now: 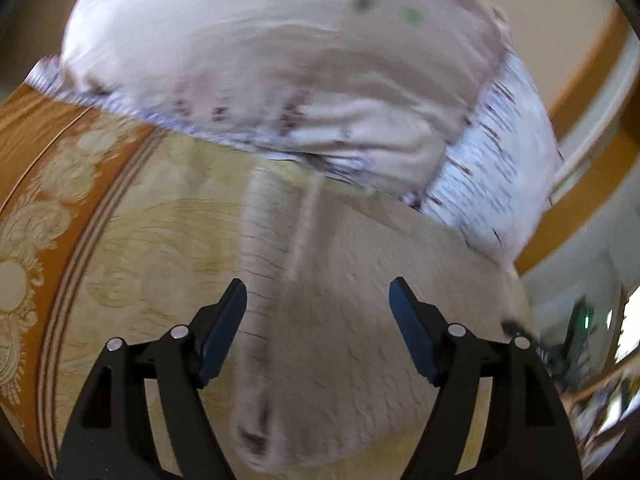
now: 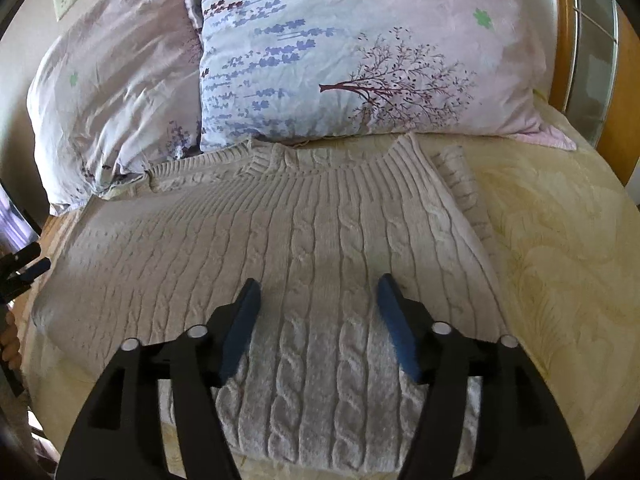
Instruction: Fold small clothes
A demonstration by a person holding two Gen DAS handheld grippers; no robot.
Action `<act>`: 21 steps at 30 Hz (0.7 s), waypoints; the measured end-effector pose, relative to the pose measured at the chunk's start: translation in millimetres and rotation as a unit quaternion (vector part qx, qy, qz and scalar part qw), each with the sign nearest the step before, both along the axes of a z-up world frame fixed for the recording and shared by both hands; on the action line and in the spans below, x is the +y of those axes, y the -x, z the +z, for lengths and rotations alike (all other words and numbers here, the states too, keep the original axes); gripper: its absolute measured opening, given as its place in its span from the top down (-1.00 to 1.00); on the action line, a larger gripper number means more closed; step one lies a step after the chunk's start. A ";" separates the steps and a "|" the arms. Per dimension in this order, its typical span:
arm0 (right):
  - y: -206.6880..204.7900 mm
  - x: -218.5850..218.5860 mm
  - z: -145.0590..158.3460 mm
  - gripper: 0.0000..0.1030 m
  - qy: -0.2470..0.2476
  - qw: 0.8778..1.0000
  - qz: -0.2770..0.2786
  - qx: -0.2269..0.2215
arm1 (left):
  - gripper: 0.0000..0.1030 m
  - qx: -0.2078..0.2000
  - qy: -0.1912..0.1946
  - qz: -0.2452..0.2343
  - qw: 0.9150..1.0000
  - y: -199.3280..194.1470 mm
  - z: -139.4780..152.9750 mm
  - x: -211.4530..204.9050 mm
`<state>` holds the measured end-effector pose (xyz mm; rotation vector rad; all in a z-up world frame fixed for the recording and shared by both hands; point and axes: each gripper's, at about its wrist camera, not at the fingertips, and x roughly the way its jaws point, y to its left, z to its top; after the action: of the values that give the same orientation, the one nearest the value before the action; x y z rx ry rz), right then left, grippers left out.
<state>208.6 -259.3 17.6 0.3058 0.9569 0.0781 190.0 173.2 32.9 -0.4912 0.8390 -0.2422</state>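
Observation:
A cream cable-knit sweater (image 2: 312, 232) lies flat on the bed, collar toward the pillows, one sleeve folded in at the right side. My right gripper (image 2: 318, 294) is open and empty, hovering over the sweater's lower middle. In the blurred left wrist view my left gripper (image 1: 318, 298) is open and empty above the sweater's left part (image 1: 360, 320), where a sleeve (image 1: 272, 280) runs toward me. The left gripper also shows at the left edge of the right wrist view (image 2: 24, 268).
Two floral pillows (image 2: 360, 52) (image 2: 112, 96) lie at the head of the bed, touching the sweater's collar. The cream bedspread (image 2: 560, 240) has an orange patterned border (image 1: 44, 152). A wooden headboard (image 2: 568, 40) stands at the right.

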 end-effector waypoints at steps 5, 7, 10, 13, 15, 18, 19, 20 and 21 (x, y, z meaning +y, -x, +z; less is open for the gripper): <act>1.6 0.2 -0.2 -0.39 -0.002 1.000 -0.005 -0.004 | -0.37 0.049 0.070 0.022 0.996 -16.7 -18.0 21.3; 1.2 -1.5 -0.6 -0.41 -0.007 1.000 -0.005 -0.005 | -0.25 0.063 0.093 0.025 0.993 -21.4 -25.6 23.5; 1.9 -1.3 -0.8 -0.42 -0.010 1.000 -0.005 -0.007 | -0.14 0.070 0.122 0.025 0.990 -26.2 -31.9 21.9; 2.7 -1.8 -0.8 -0.43 -0.010 1.000 -0.006 -0.010 | -0.13 0.069 0.122 0.028 0.990 -27.5 -32.1 19.4; 3.2 -2.0 -0.9 -0.44 -0.013 1.000 -0.008 -0.013 | -0.07 0.070 0.123 0.028 0.990 -29.4 -32.4 17.4; 3.9 -0.9 -1.0 -0.48 -0.015 1.000 -0.008 -0.017 | 0.06 0.072 0.125 0.031 0.989 -31.3 -34.2 14.1; 4.0 -0.4 -1.0 -0.51 -0.016 1.000 -0.008 -0.019 | 0.08 0.073 0.127 0.032 0.989 -31.4 -34.9 14.6; 4.2 0.3 -1.0 -0.52 -0.015 1.000 -0.008 -0.019 | 0.13 0.074 0.128 0.033 0.989 -32.3 -35.6 13.7; 3.9 0.8 -1.3 -0.53 -0.015 1.000 -0.008 -0.019 | 0.20 0.076 0.128 0.034 0.988 -32.7 -36.2 12.5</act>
<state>204.6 -258.5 16.3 0.3393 0.9153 0.0835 222.7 185.7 -3.3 -0.7847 0.9433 -0.2531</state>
